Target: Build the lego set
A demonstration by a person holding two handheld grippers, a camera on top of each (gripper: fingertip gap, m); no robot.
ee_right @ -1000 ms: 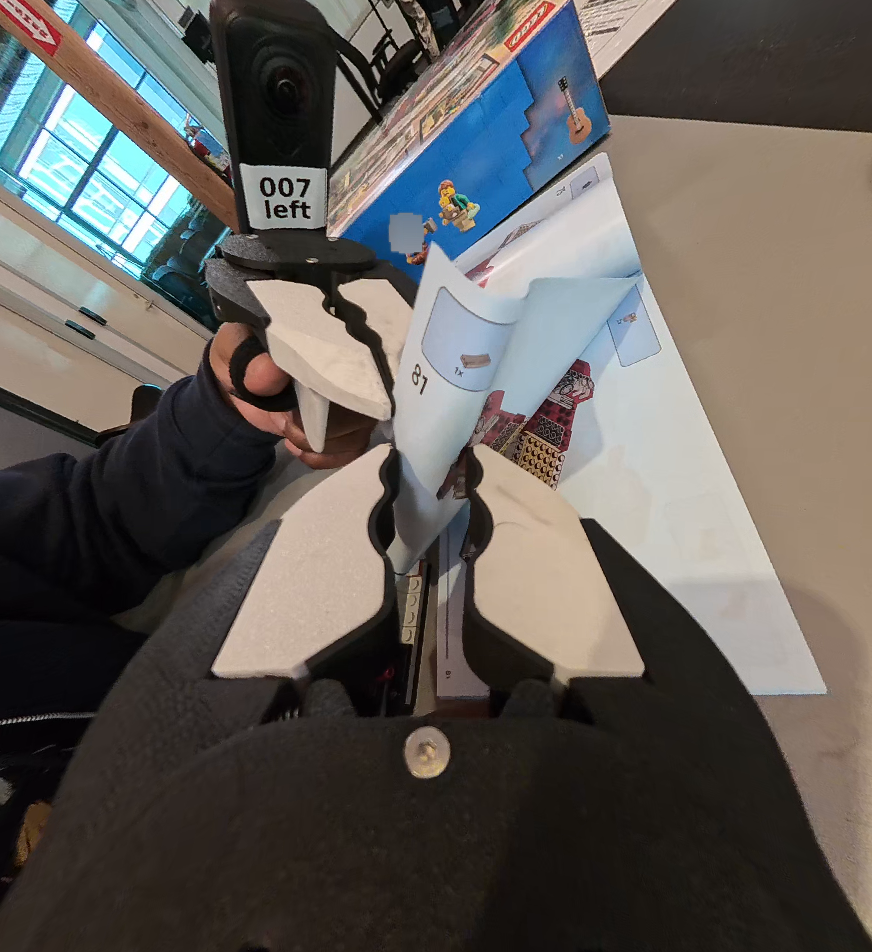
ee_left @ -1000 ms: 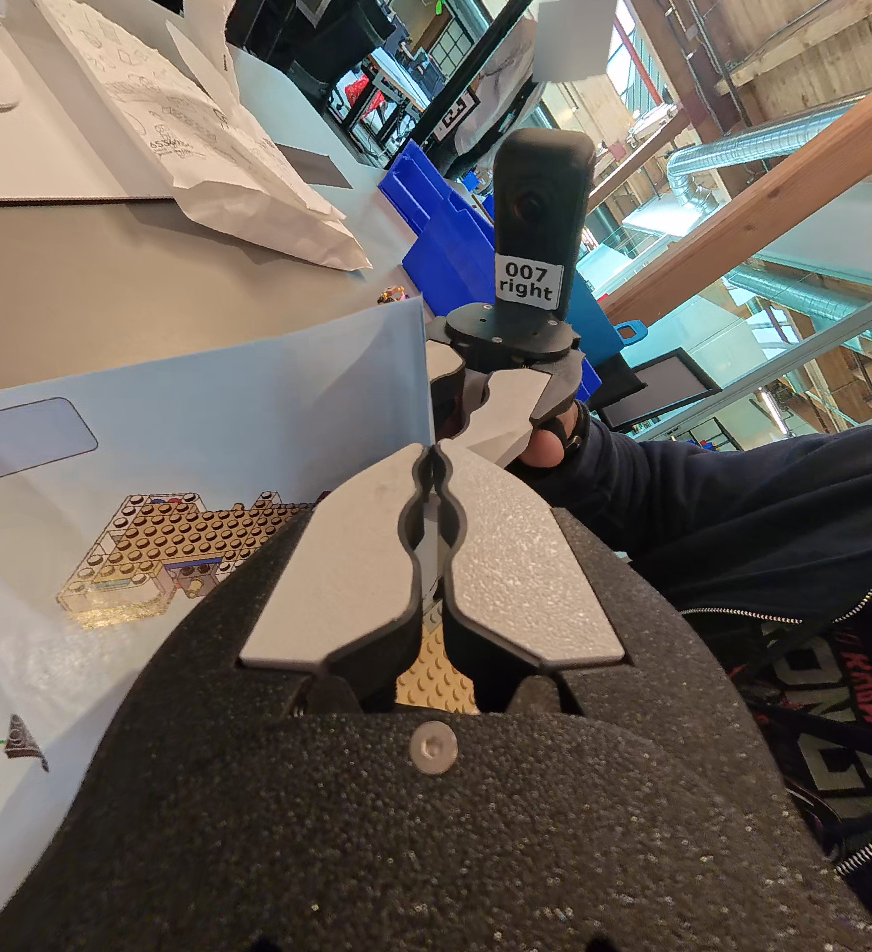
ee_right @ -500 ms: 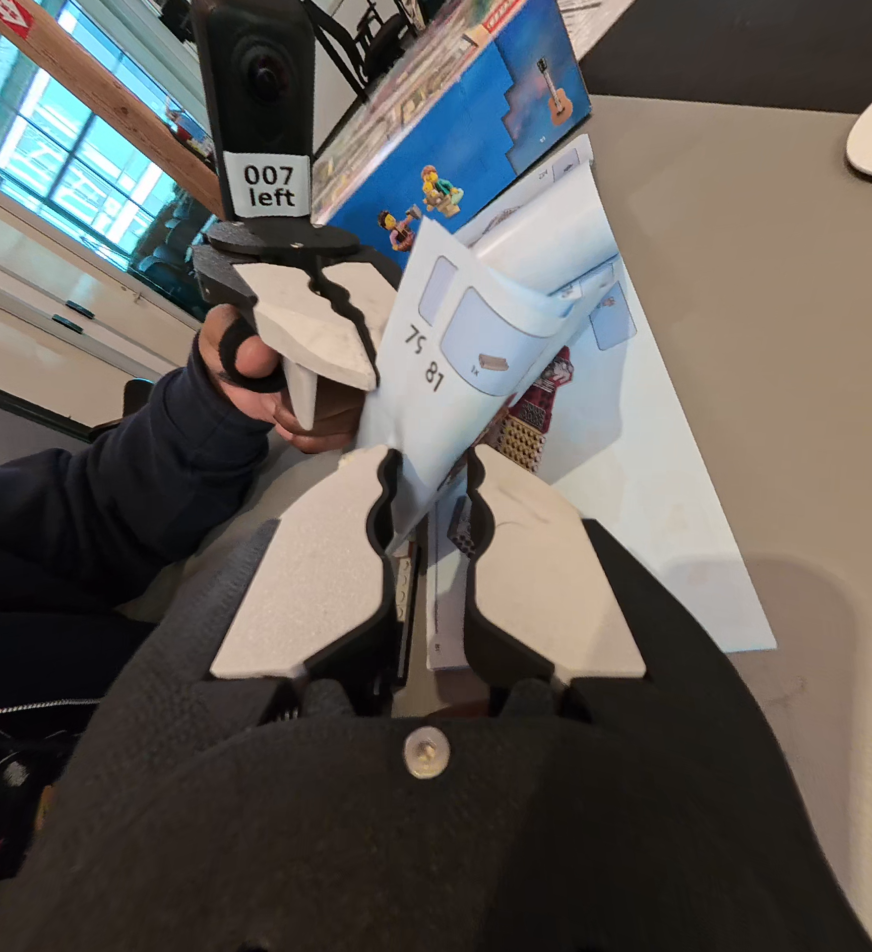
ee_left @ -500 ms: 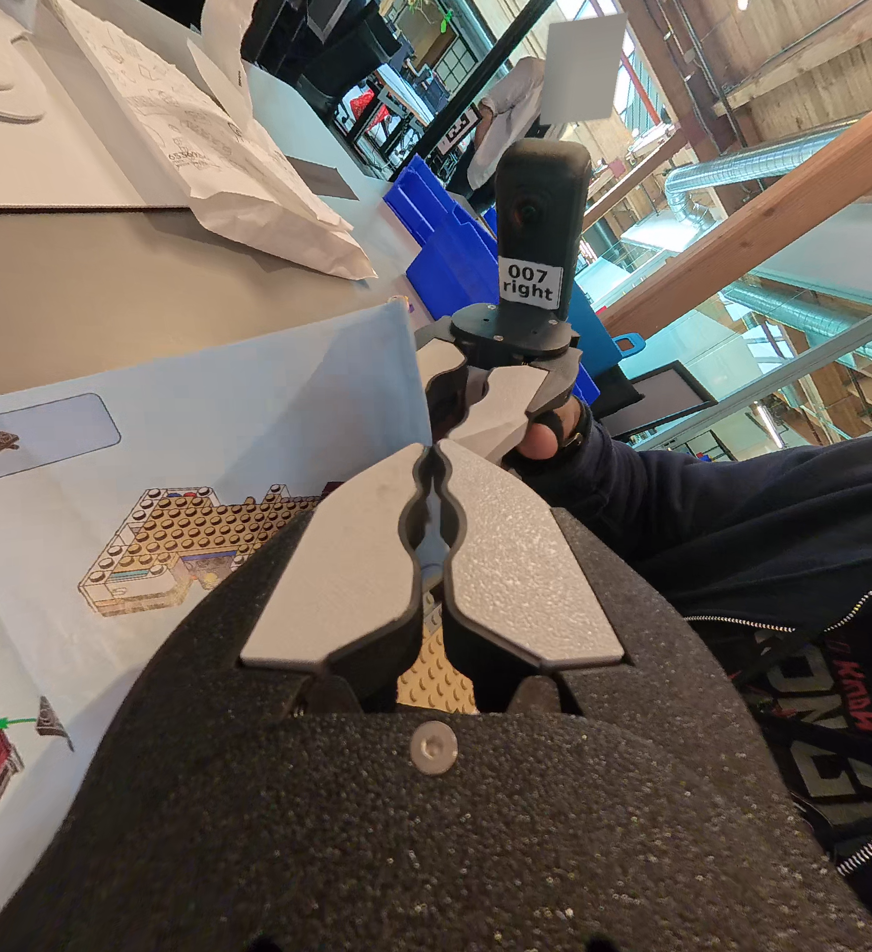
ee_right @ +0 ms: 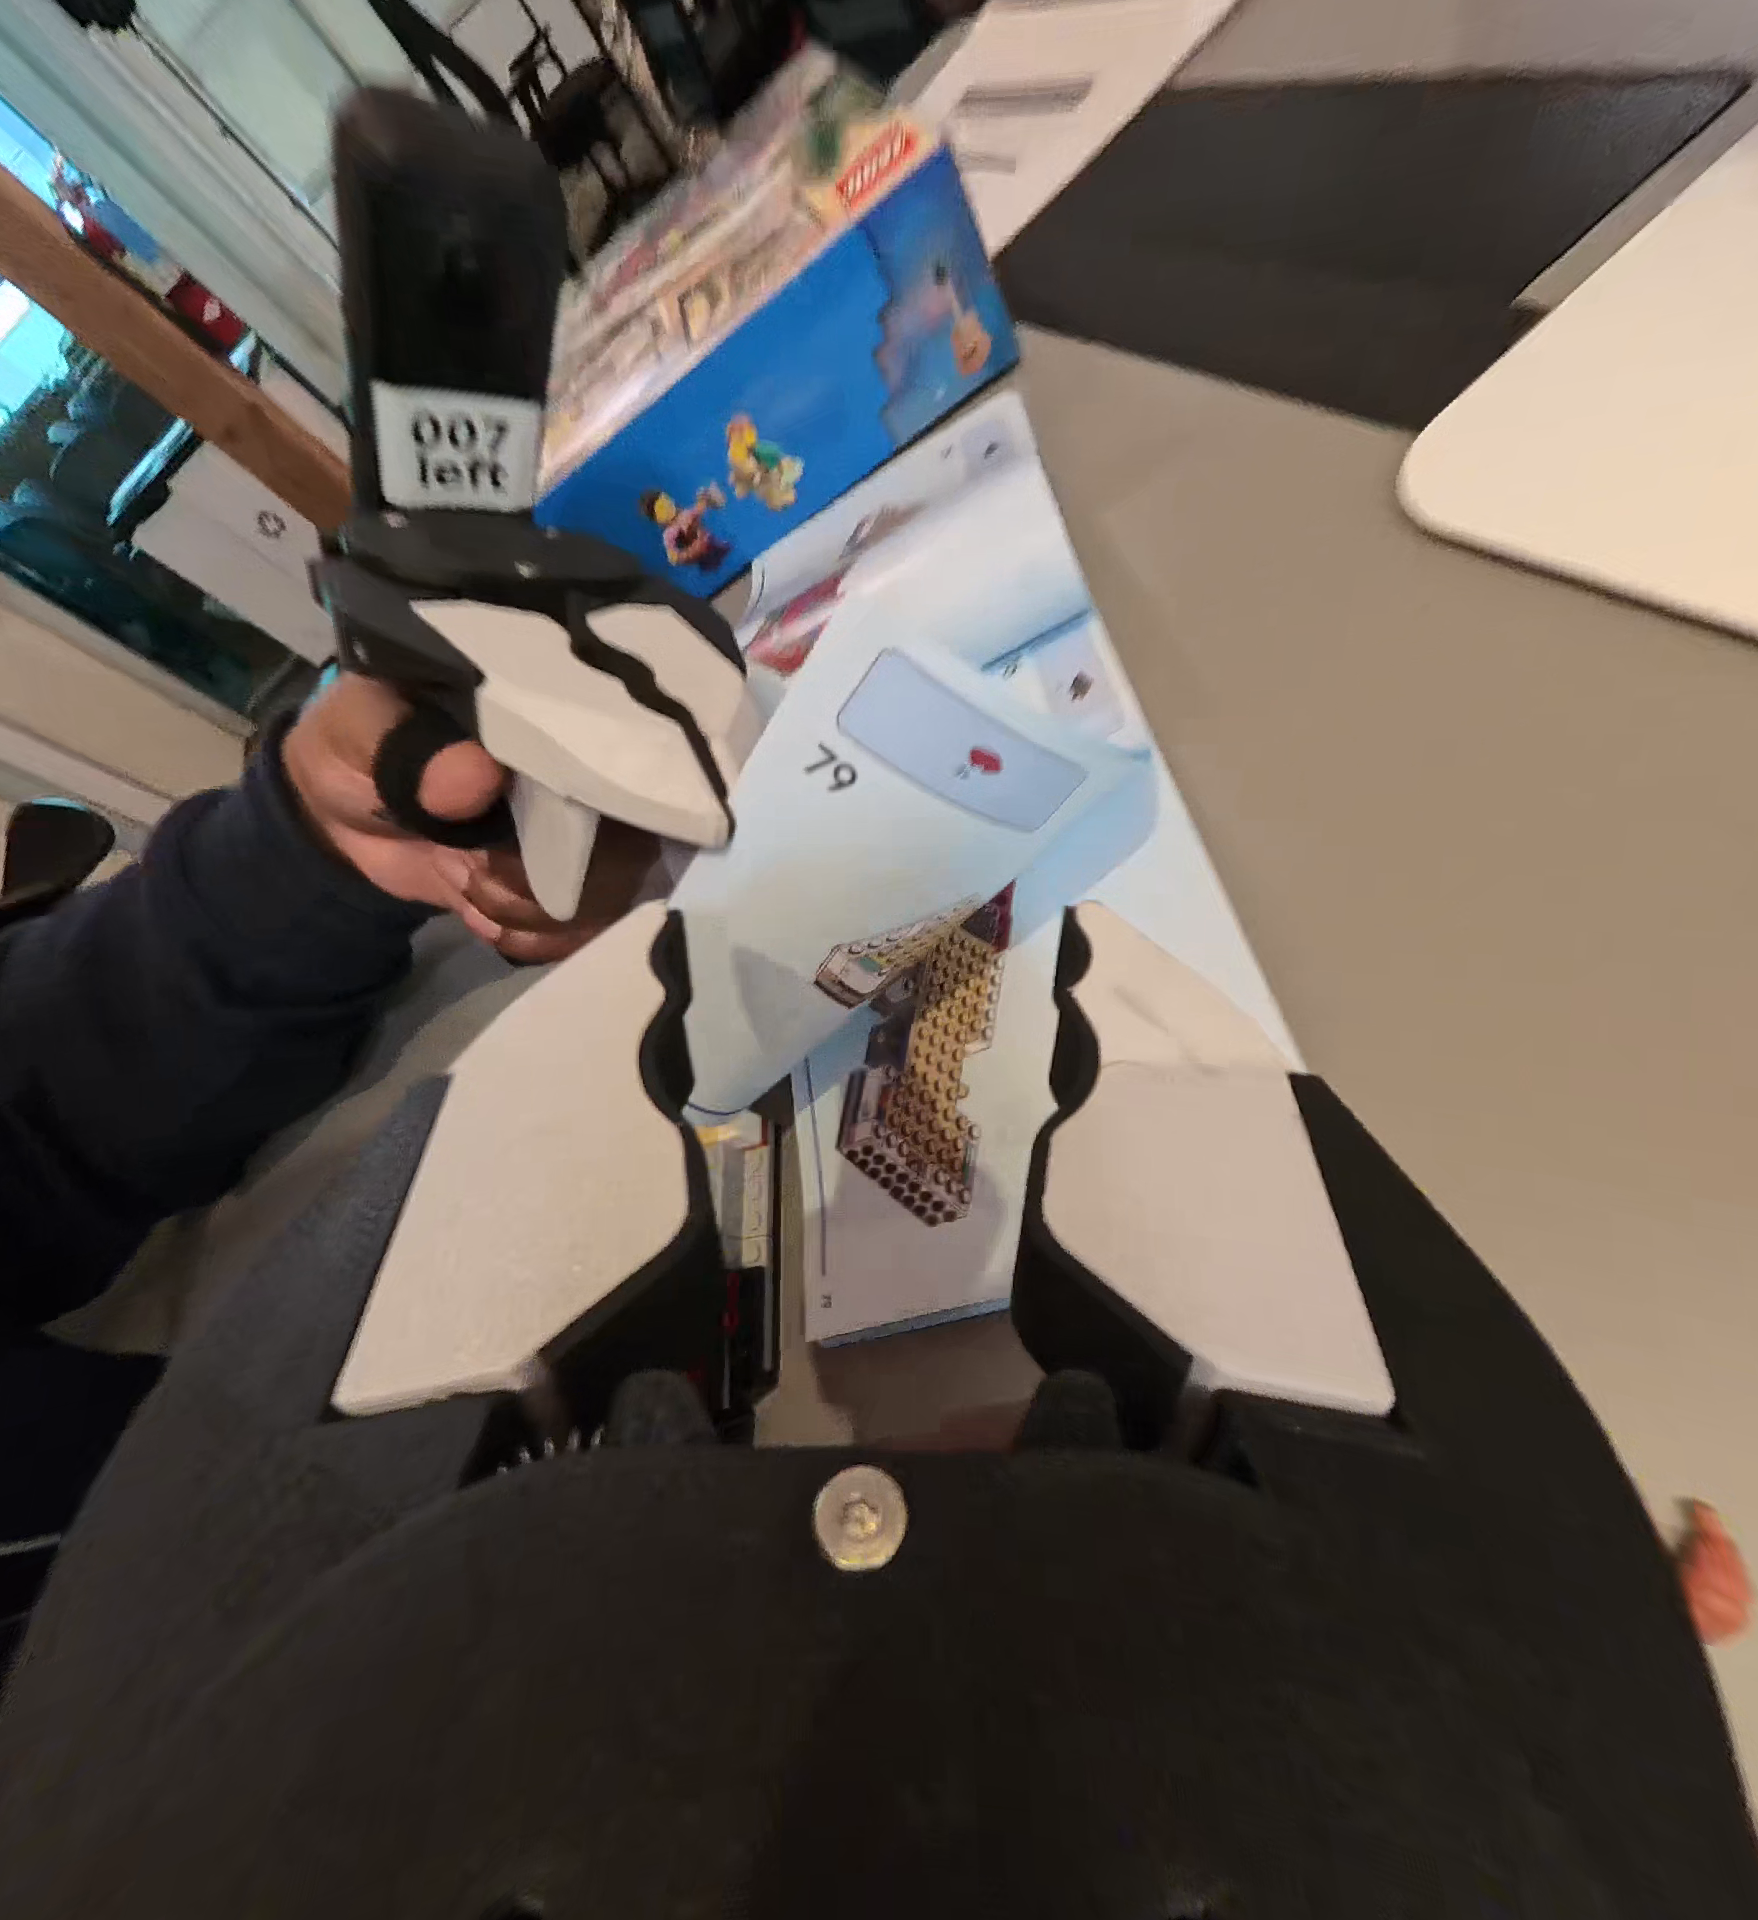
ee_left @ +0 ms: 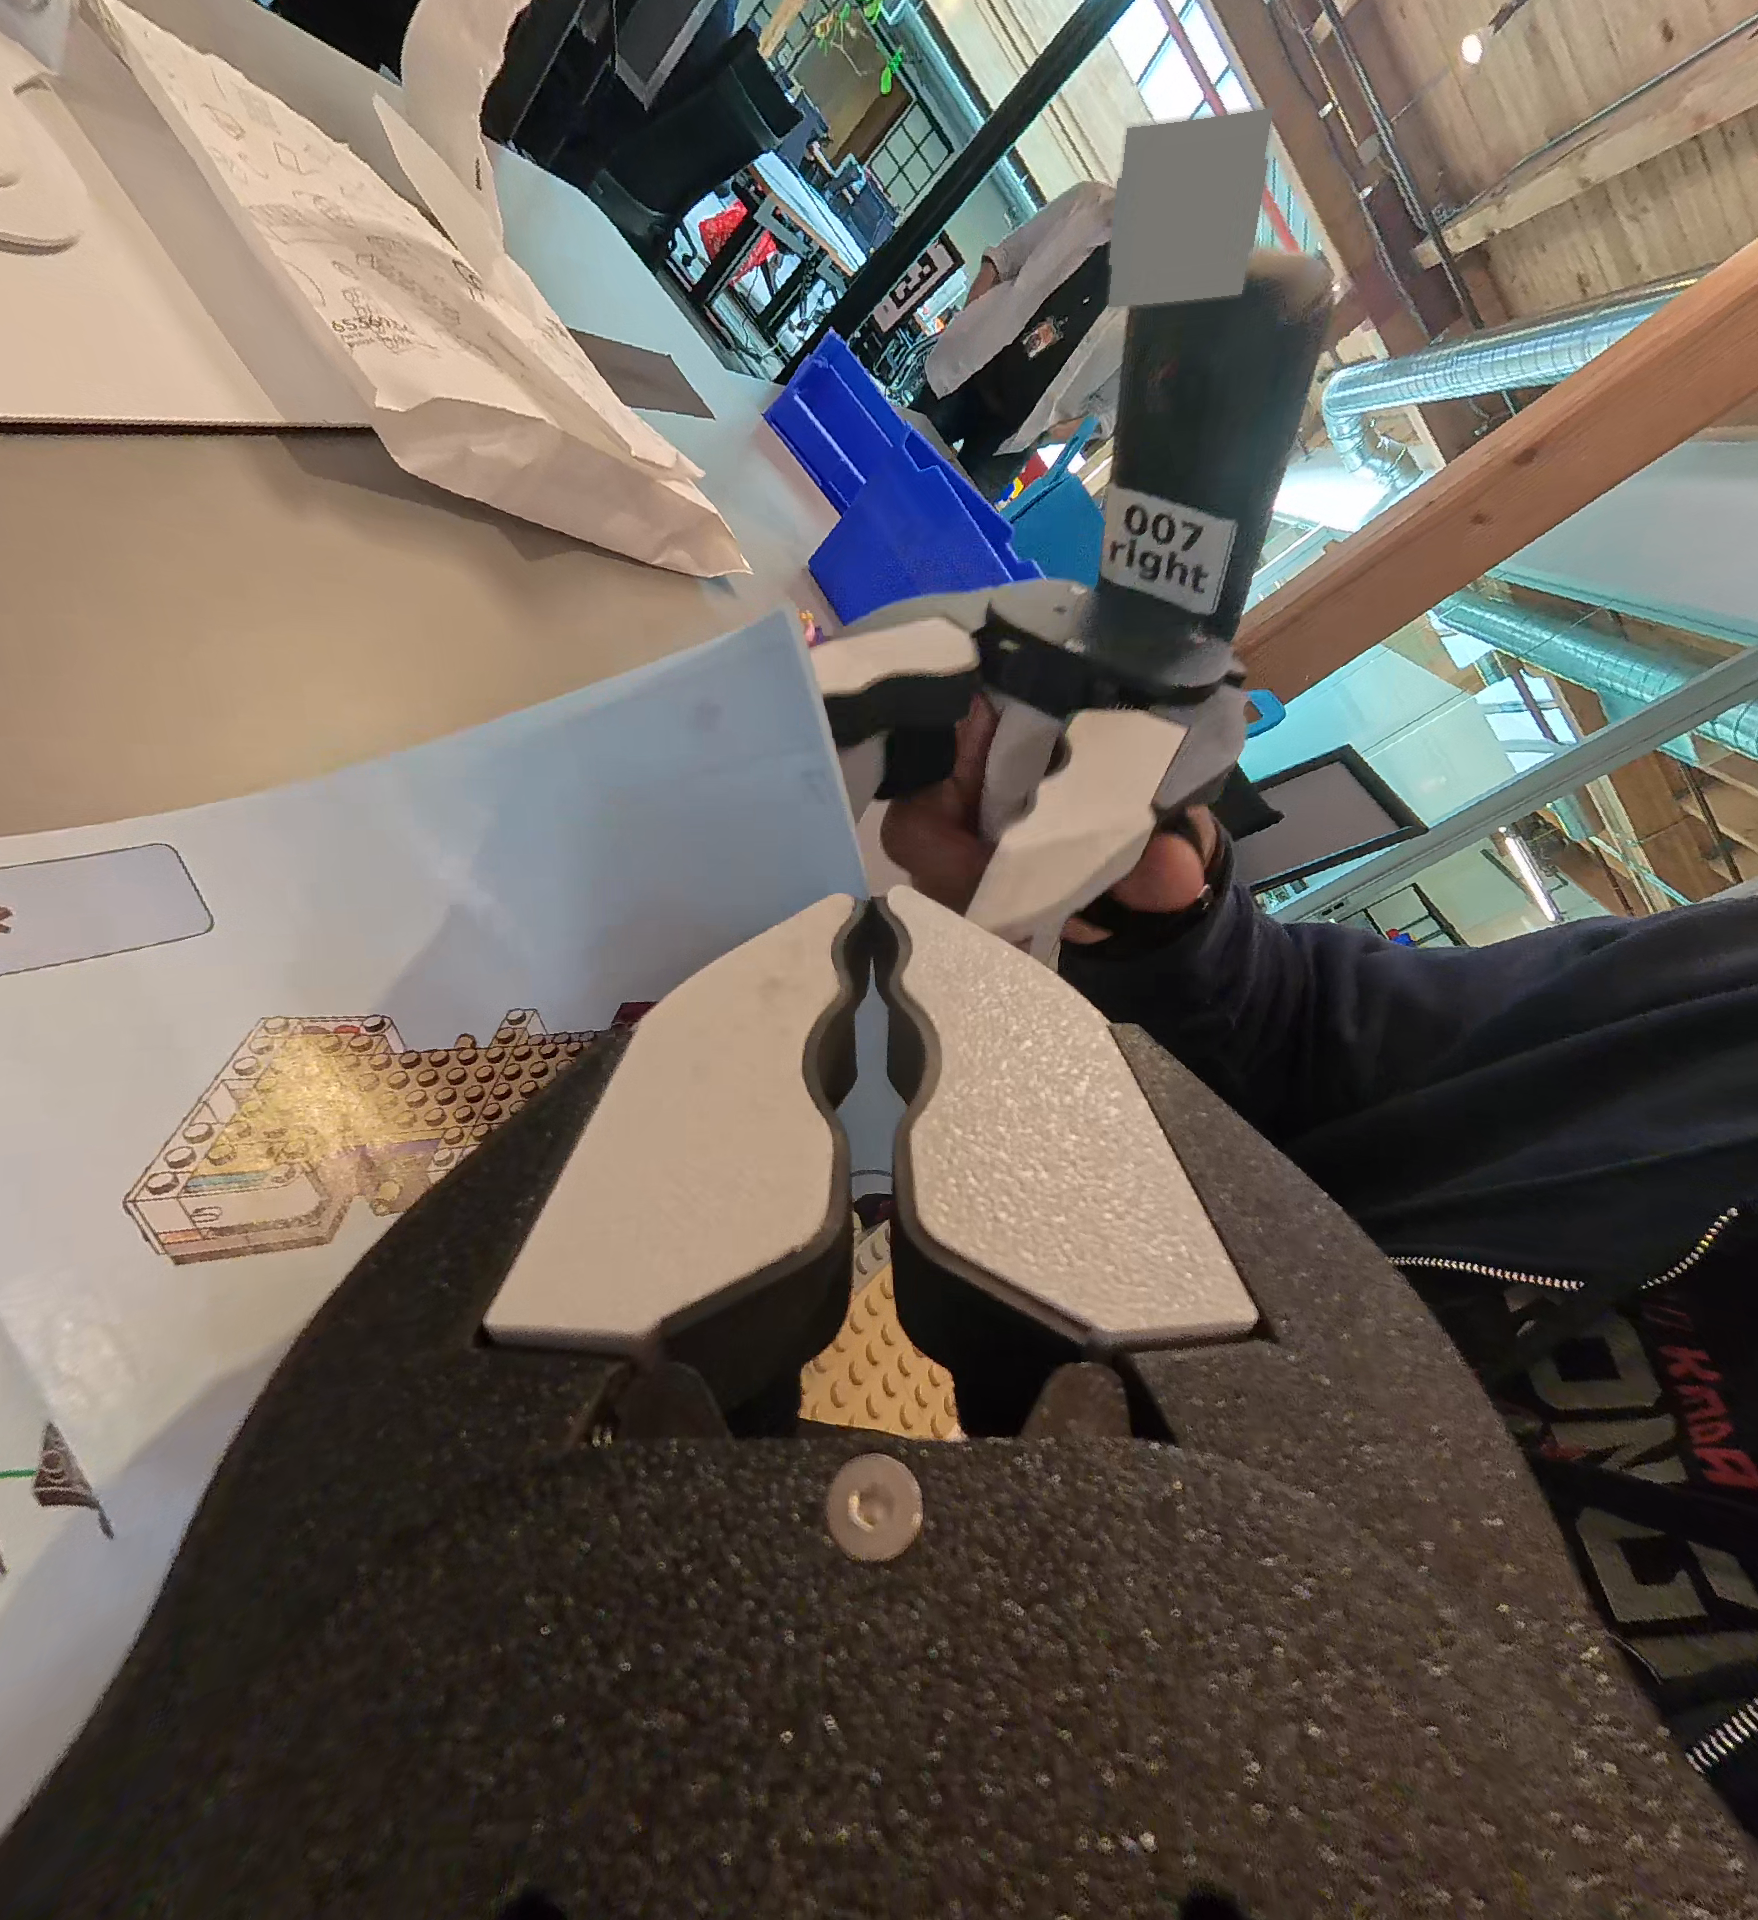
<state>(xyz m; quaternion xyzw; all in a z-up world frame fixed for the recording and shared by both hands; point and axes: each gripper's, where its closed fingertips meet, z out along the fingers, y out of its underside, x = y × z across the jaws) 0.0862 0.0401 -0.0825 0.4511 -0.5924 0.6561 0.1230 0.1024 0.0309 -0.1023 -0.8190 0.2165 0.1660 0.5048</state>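
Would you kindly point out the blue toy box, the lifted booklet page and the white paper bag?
Blue toy box (ee_right: pixel 813 416), right wrist view, on its blue side face.
Lifted booklet page (ee_right: pixel 854 862), right wrist view, on the curled sheet's pale middle.
White paper bag (ee_left: pixel 407 312), left wrist view, on its printed face.

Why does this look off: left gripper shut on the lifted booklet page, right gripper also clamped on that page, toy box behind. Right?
Not quite. The right gripper is open: the right wrist view shows its fingers spread wide around the lifted page. The left gripper is shut on it, and the blue toy box stands behind.
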